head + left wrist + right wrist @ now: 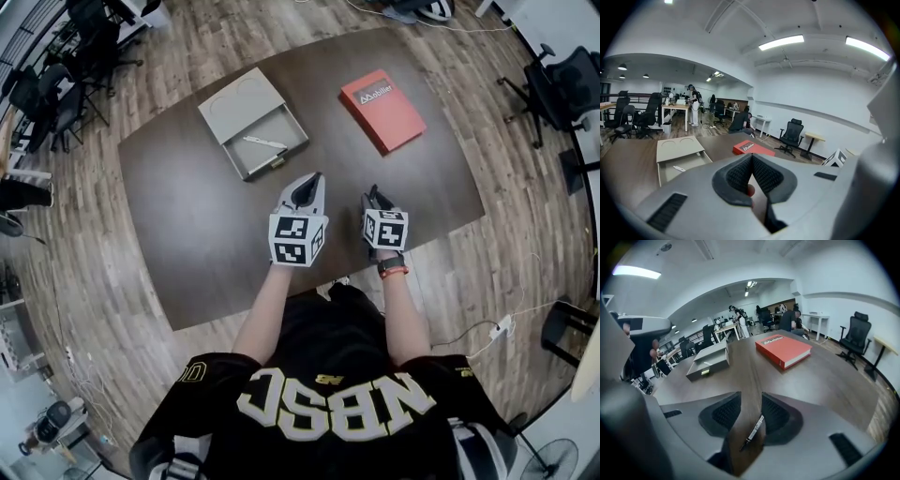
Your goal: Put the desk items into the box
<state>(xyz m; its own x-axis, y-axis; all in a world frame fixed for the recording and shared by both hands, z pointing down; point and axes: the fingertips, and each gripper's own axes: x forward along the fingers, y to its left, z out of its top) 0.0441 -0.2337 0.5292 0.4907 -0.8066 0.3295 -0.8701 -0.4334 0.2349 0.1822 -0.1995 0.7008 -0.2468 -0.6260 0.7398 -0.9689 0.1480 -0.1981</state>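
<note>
Right gripper [751, 397]: jaws spread, slim pen [753, 431] between them, not pinched. Left gripper [751, 156]: jaws pressed together at the tips. Open grey box [236, 105] lies far across the surface [187, 216], with a white item [264, 142] inside. Red book [382, 110] sits near the box.

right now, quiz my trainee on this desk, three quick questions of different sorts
1. Fill in: in the head view the red book lies to the ___ of the grey box.
2. The right tongs are: A open, B shut on the book, C out of view.
3. True or false: the book lies inside the box.
Key: 1 right; 2 A; 3 false.
</note>
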